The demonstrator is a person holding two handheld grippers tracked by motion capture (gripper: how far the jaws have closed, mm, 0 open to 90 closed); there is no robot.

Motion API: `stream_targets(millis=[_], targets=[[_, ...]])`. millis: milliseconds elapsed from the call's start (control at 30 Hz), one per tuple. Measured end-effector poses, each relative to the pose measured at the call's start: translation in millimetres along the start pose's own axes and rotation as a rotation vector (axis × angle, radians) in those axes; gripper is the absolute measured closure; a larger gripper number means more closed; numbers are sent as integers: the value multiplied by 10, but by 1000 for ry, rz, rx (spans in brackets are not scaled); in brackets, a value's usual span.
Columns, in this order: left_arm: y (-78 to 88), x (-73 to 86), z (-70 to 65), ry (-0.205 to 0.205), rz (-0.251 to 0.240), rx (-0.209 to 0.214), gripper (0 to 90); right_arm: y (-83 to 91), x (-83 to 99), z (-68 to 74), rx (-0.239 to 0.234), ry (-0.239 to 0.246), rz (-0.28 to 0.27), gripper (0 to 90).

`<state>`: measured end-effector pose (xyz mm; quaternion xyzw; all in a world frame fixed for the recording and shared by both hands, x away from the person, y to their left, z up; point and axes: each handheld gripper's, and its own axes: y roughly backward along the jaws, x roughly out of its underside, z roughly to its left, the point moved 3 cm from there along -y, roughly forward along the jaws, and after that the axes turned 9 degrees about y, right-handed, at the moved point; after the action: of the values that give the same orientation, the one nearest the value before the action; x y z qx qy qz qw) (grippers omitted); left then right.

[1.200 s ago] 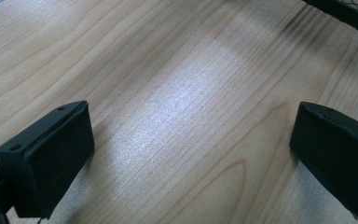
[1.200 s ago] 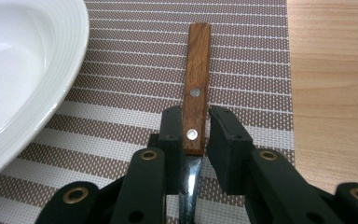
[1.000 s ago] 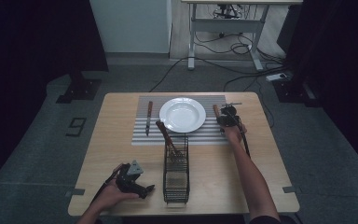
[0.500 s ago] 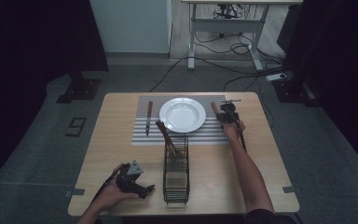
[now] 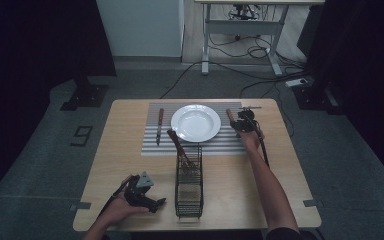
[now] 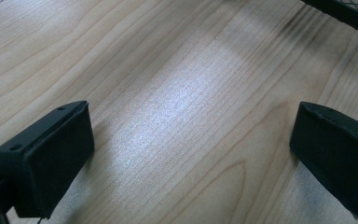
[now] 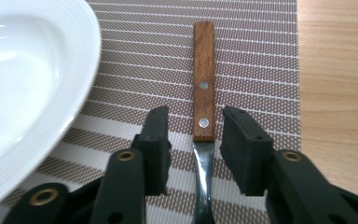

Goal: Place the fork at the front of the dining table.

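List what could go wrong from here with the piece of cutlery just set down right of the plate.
The right gripper has just been opening, its pads off the wooden-handled utensil that lies flat on the placemat. The jaws stand close on both sides, so pulling back crookedly could drag it askew. The plate sits near; a sideways swing might knock its rim.

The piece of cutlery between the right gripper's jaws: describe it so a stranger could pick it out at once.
On the wooden table, find the striped placemat under the white plate. The wooden-handled utensil lies flat on the mat right of the plate, between the right gripper's just-opened jaws. A similar knife lies left of the plate, far from either gripper.
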<state>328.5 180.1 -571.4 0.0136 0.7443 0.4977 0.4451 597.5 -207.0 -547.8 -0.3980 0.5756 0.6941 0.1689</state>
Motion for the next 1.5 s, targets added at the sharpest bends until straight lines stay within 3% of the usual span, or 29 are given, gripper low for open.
stream_targets(millis=[200, 300, 400, 533, 767, 1067, 1500], targets=[[0, -1, 0, -1, 0, 0, 0, 215, 6, -11, -36, 18, -30, 549], [-1, -1, -1, -1, 0, 1, 0, 299, 56, -17, -60, 48, 12, 531], [-2, -1, -2, -1, 0, 1, 0, 372, 145, -39, -52, 62, 1, 533], [-5, -4, -2, -2, 0, 4, 0, 424, 320, -80, -85, 86, 50, 511], [-9, -9, -7, -3, 0, 4, 0, 390, 502, -56, -117, 105, 92, 503], [-8, -8, -9, -1, 0, 3, 0, 382, 526, 42, -116, 127, 75, 508], [-8, -7, -11, 1, 0, 2, 0, 415, 558, 60, -156, 104, 63, 511]])
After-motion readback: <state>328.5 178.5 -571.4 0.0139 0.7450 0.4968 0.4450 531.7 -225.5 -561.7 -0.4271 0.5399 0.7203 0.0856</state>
